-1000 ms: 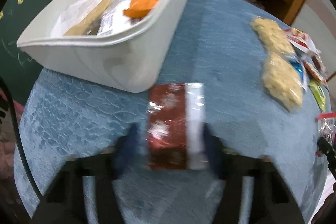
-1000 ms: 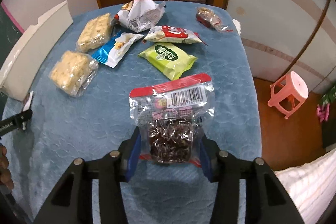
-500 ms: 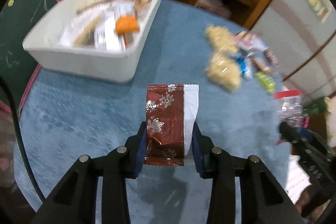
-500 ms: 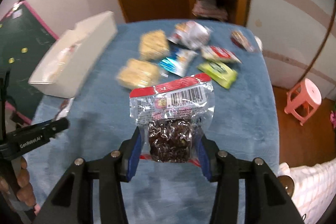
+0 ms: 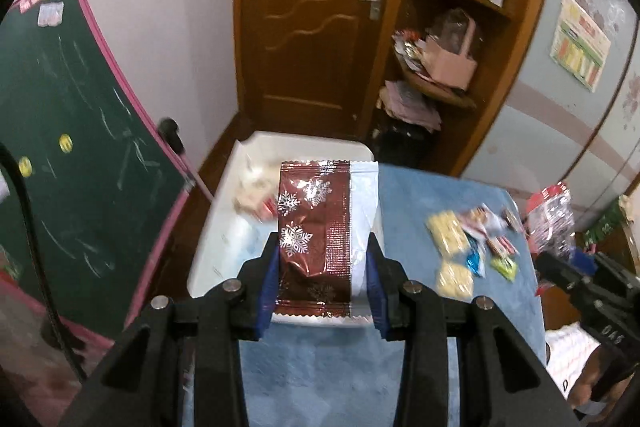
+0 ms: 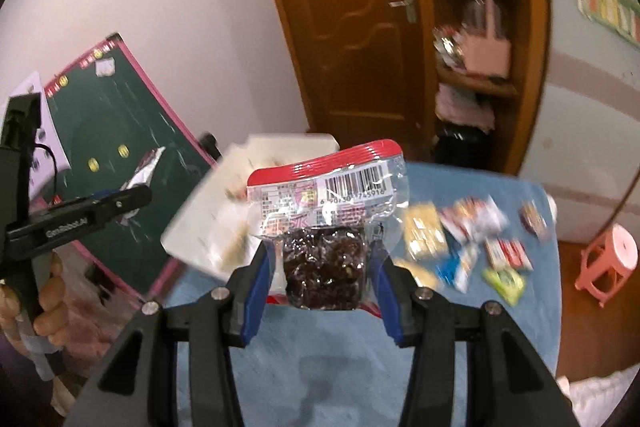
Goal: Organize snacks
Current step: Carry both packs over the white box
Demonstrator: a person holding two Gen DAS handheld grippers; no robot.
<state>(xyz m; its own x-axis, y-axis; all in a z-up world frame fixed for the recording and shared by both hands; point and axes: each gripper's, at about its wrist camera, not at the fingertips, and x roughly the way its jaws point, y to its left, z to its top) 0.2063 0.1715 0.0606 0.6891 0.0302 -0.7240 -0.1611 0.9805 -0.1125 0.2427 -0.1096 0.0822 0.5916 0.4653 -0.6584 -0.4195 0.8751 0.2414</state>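
Observation:
My left gripper (image 5: 323, 281) is shut on a brown snowflake wrapper with a white side (image 5: 320, 235), held high above the blue table. Behind it stands the white bin (image 5: 224, 227) with several snacks inside. My right gripper (image 6: 322, 273) is shut on a clear red-topped bag of dark snacks (image 6: 324, 227), also raised. The white bin (image 6: 200, 227) lies beyond it to the left. The left gripper with its wrapper shows in the right wrist view (image 6: 132, 195), and the right gripper shows in the left wrist view (image 5: 560, 267).
Several loose snack packs (image 5: 464, 251) lie on the blue table's (image 5: 400, 227) far right side; they also show in the right wrist view (image 6: 464, 243). A green chalkboard (image 5: 72, 147) stands left of the table. A pink stool (image 6: 608, 259) is on the floor at right.
Both grippers have risen and tilted up with their packs, so the door and shelves now fill the upper views. The bin now sits straight behind the left pack.

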